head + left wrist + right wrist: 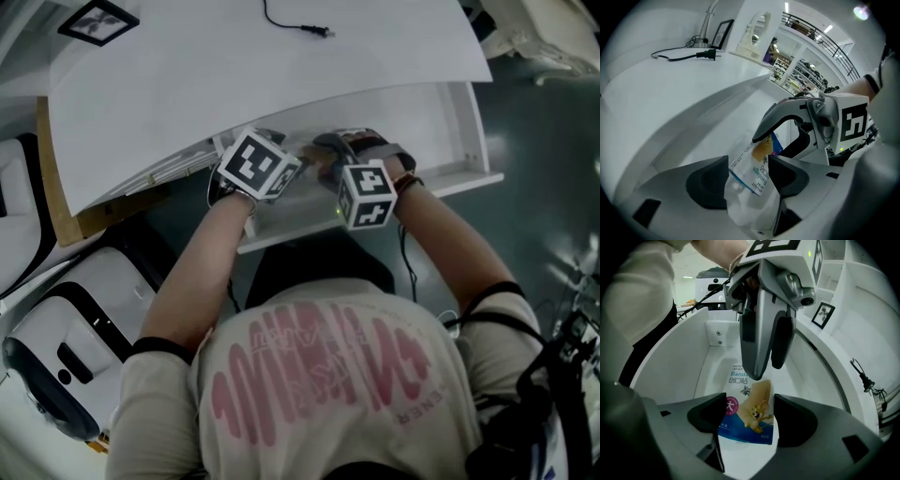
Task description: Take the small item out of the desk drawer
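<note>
Found the drawer [464, 131] pulled out under the tabletop's [281, 84] front edge, holding one packet [750, 420] near its middle. Had both tools down inside it, facing each other. Had the left tool [748, 165] wide, packet between the pads, not pinched. Had the right tool [750, 401] wide too, straddling the same packet.

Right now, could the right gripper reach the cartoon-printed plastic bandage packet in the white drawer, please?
Probably yes: the cartoon-printed packet sits between the right gripper's fingers; the open left gripper nearby doesn't block it.
</note>
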Tool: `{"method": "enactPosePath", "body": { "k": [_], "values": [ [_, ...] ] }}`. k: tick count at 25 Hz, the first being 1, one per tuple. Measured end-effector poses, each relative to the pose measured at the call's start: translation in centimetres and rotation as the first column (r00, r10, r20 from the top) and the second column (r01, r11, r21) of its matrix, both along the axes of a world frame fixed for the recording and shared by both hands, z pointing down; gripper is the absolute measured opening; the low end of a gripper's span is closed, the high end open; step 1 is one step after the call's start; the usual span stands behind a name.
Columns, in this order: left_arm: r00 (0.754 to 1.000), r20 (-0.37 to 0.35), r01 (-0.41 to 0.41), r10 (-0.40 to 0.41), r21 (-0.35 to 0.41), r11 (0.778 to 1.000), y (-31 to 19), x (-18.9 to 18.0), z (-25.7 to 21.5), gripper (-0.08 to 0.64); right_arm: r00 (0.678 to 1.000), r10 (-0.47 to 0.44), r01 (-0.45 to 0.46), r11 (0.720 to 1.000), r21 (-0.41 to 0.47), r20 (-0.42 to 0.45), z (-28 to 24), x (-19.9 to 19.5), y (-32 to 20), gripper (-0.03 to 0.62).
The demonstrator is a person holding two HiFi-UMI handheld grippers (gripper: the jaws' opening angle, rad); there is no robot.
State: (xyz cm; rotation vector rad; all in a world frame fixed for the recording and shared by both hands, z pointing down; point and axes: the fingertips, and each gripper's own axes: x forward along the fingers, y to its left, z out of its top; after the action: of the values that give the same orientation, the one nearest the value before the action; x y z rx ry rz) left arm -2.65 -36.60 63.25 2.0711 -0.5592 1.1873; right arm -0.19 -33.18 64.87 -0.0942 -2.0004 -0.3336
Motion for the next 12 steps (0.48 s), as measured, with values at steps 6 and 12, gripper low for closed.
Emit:
{"method": "enactPosePath", "body": {
  "k": [6,12],
  "values": [
    [0.997,0.023,-0.073,0.074,-0.042,0.996,0.3,0.5,1.6,0.275,0.999,-0.050,0.050,0.999,0.017,0.014,-0.3,-0.2,0.2,0.331],
    [0.990,0.012,-0.141,0.143,-0.079,0.987,0.8,1.0,2.2,0.273,0.996,-0.088,0.087,0.996,0.020,0.020,0.0,0.1,0.9,0.333]
  ]
}}
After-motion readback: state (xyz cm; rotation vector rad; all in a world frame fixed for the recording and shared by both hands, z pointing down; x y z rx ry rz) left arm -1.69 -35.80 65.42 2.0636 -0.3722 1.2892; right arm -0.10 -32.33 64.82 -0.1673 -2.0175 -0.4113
